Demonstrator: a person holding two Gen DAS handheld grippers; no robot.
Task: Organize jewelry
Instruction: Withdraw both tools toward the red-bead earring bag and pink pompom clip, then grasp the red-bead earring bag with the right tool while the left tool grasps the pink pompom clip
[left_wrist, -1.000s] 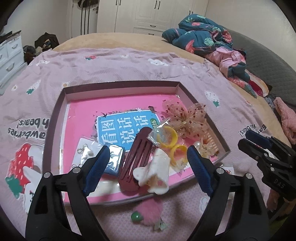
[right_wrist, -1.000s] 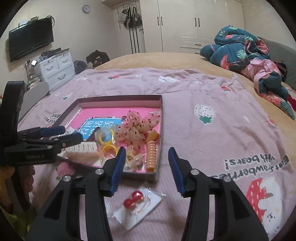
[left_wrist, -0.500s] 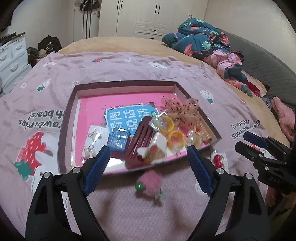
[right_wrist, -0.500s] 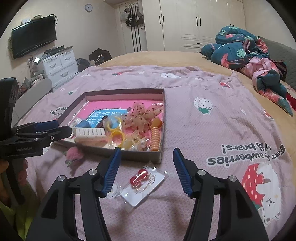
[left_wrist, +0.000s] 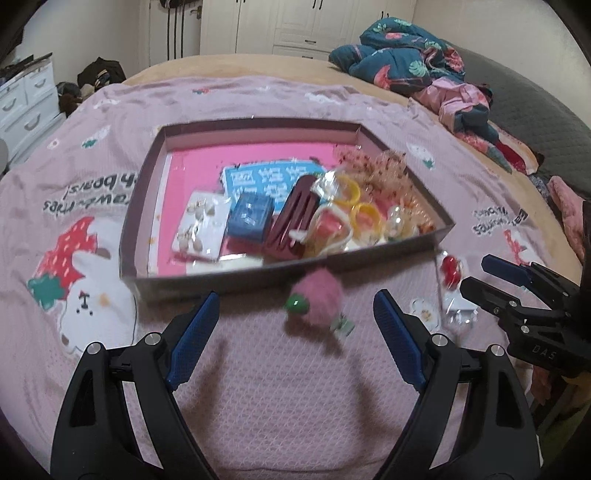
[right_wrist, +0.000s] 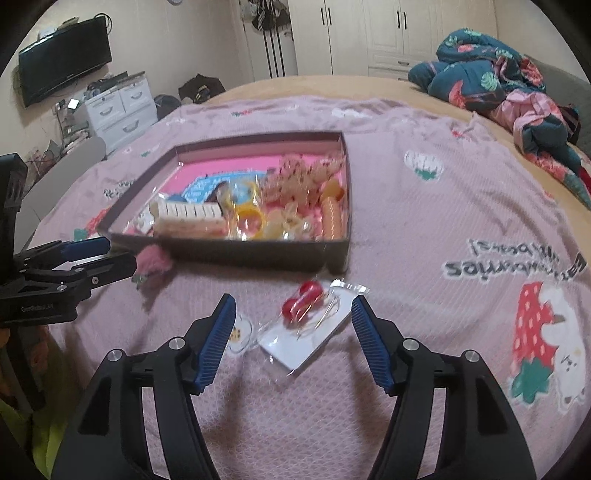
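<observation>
Our right claw (right_wrist: 293, 343) points down at the bed with its jaws opening and nothing pressed between them; the clear plastic packet of red bead earrings on a white card (right_wrist: 308, 325) lies on the cover just ahead of the blue pads, which suggests we are lining up to pick it. Our left claw (left_wrist: 293, 339) stands wide and empty, and the fluffy pink pompom clip with a green bead (left_wrist: 316, 301) lies just ahead of it at twelve o'clock, probably its own target.

Beyond both loose pieces, at twelve o'clock, sits the shallow dark cardboard box with a pink lining (left_wrist: 229, 278), already crowded with clips, yellow rings and hair ties.

Everything rests on a mauve strawberry-print bedcover (right_wrist: 424, 229). A crumpled teal floral quilt (right_wrist: 491, 74) lies at two o'clock, with white wardrobes (right_wrist: 369, 33) behind.
</observation>
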